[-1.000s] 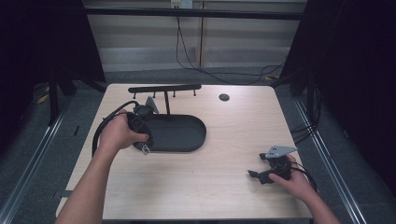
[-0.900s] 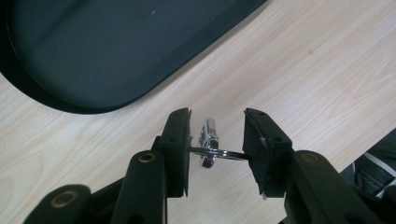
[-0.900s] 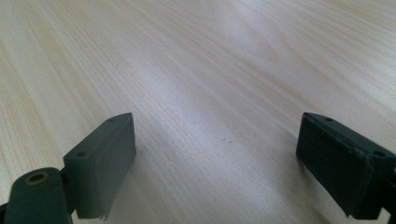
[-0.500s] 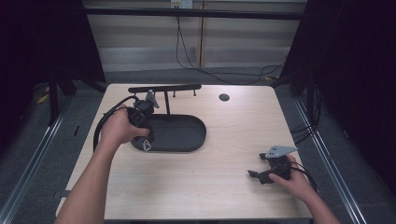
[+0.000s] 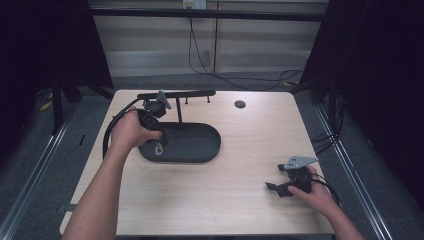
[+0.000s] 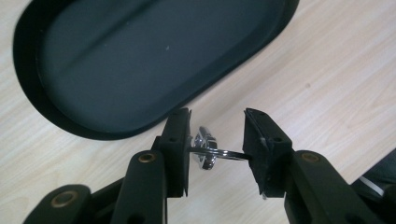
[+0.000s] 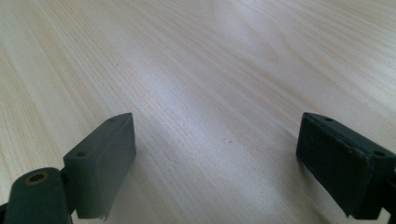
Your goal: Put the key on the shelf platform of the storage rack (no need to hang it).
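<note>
Pale wood-grain bench (image 5: 225, 200) with dark curtains around it and cables trailing down the back wall. Black oval tray (image 5: 192, 142) sits left of centre; a thin post rises from it to a black horizontal bar (image 5: 187, 93) (some sort of hanging stand).

Left claw (image 6: 217, 151) is clamped on a silver metal key ring (image 6: 219, 155) with a small chrome clasp (image 6: 204, 148) on it; the ring spans pad to pad, so the jaws stand apart by its width. It's held above the bench just beside the tray's rim. From the high view, the left claw (image 5: 156, 145) sits over the tray's left end with the clasp hanging below the hand.

Right claw (image 7: 215, 163) is wide open, nothing between the jaws, low over bare bench. High view puts it (image 5: 280, 187) near the front right corner, well apart from the tray.
</note>
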A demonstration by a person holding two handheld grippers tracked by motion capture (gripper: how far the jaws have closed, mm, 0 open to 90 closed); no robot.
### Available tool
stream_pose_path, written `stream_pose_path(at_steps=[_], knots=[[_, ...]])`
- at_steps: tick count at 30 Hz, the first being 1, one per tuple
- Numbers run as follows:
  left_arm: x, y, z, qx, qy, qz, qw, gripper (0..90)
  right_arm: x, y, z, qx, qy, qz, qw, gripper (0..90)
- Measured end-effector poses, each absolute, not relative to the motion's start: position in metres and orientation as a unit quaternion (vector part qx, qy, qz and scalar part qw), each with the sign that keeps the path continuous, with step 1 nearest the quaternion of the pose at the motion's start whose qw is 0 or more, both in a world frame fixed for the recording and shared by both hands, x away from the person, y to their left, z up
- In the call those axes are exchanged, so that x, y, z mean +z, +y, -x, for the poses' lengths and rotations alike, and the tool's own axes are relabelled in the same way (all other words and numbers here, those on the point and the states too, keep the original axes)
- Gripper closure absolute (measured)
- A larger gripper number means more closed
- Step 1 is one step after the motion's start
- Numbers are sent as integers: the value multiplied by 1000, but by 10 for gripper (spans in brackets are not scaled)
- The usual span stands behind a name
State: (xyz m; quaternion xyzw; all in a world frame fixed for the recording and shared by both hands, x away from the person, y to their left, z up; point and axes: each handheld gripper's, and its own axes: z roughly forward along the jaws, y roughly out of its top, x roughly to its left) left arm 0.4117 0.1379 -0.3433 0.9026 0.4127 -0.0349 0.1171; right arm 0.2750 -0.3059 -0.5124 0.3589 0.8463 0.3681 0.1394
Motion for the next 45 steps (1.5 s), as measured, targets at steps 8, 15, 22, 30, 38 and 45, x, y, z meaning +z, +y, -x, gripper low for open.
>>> stream_pose_path(at_steps=[8, 15, 22, 30, 38, 45], knots=[[-343, 133, -419, -25, 421, -898, 123, 620, -512, -306, -275, 368, 846, -359, 139, 115], [-349, 129, -425, -18, 427, -895, 129, 620, -512, -306, -275, 368, 846, -359, 139, 115], [-356, 126, -429, -14, 429, -893, 134, 620, -512, -306, -275, 368, 846, -359, 139, 115], [-361, 120, -431, -6, 431, -892, 135, 620, -512, -306, -275, 368, 846, -359, 139, 115], [-366, 117, -432, -3, 433, -891, 139, 620, -512, -306, -275, 368, 846, -359, 139, 115], [-376, 116, -434, -2, 440, -887, 140, 620, -512, -306, -275, 368, 846, -359, 139, 115]])
